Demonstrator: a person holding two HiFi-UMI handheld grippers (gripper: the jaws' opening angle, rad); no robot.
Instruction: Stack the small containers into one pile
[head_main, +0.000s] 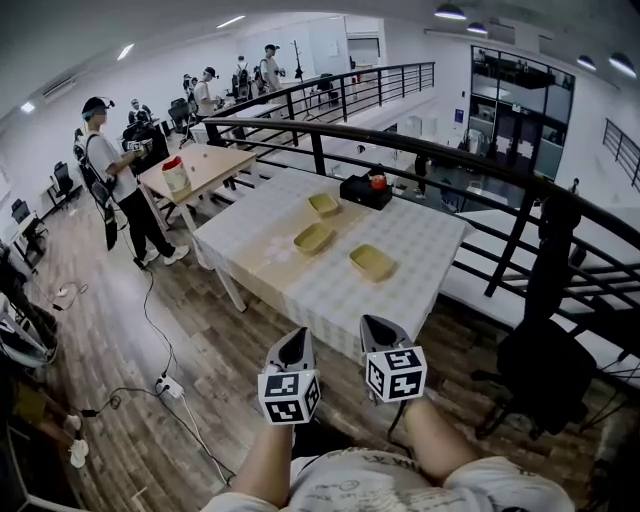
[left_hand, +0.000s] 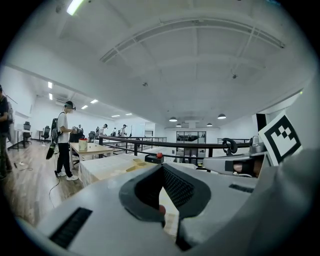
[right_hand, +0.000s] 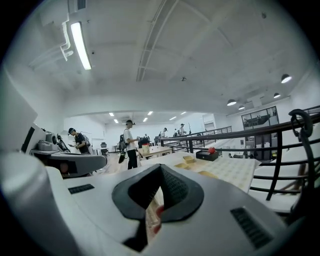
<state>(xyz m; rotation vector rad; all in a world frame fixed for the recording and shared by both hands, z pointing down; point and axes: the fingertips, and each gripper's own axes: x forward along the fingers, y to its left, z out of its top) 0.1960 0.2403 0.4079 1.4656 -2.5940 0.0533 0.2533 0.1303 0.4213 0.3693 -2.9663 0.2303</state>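
Observation:
Three small yellow containers lie apart on the checked table (head_main: 420, 235): one at the far side (head_main: 323, 204), one in the middle (head_main: 314, 238), one nearer right (head_main: 371, 262). My left gripper (head_main: 296, 337) and right gripper (head_main: 377, 324) hang side by side in front of the table's near edge, short of it, over the wooden floor. Both are shut with nothing between the jaws. In the right gripper view, past the gripper (right_hand: 160, 167), the containers (right_hand: 189, 159) show far ahead on the table. The left gripper view shows its gripper (left_hand: 162, 167) shut and the table (left_hand: 107, 169) beyond.
A black box with a red knob (head_main: 365, 188) stands at the table's far edge. A black railing (head_main: 430, 140) curves behind and to the right. A black chair (head_main: 545, 370) sits at the right. A person (head_main: 115, 175) stands by a wooden table (head_main: 205, 165) at the left; cables cross the floor.

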